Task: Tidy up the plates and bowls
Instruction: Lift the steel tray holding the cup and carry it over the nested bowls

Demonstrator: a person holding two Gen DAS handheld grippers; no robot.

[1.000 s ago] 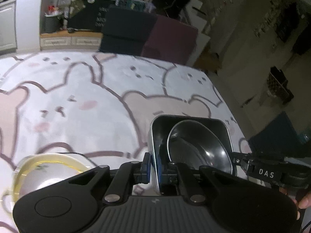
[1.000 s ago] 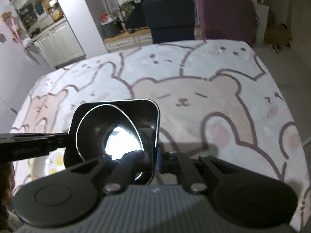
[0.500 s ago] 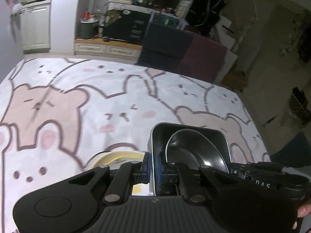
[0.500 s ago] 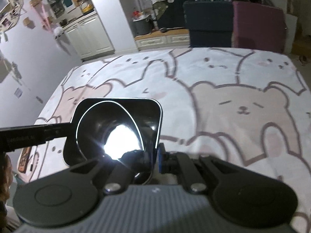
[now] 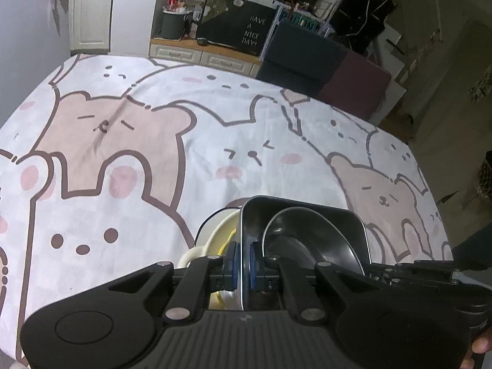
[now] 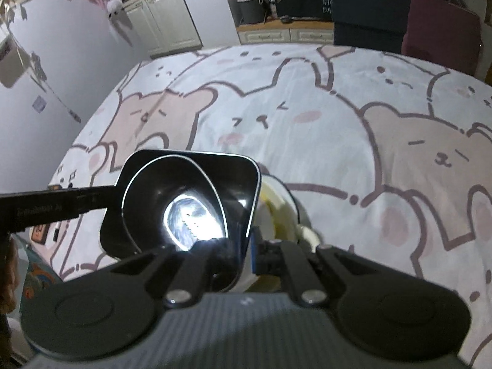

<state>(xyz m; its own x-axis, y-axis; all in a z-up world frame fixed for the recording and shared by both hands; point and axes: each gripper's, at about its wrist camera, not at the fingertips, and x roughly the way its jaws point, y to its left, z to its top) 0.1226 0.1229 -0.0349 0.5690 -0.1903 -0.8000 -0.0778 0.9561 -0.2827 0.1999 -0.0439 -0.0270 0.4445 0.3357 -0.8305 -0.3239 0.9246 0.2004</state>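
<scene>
A square steel tray has a round steel bowl lying tilted inside it. My left gripper is shut on the tray's left wall, its blue pads on either side of the rim. In the right wrist view my right gripper is shut on the right wall of the same tray, with the round bowl glaring inside. The tray hangs over a cream bowl with a yellow inside, which peeks out beside it. Each gripper's arm shows in the other's view.
The table carries a bear-print cloth. A dark blue chair and a maroon chair stand at its far edge. A wall runs along the left side. The floor drops off past the right edge.
Both grippers have carried the steel tray with its round bowl sideways across the table. The cream bowl, earlier off to the left, now lies right under the tray.
</scene>
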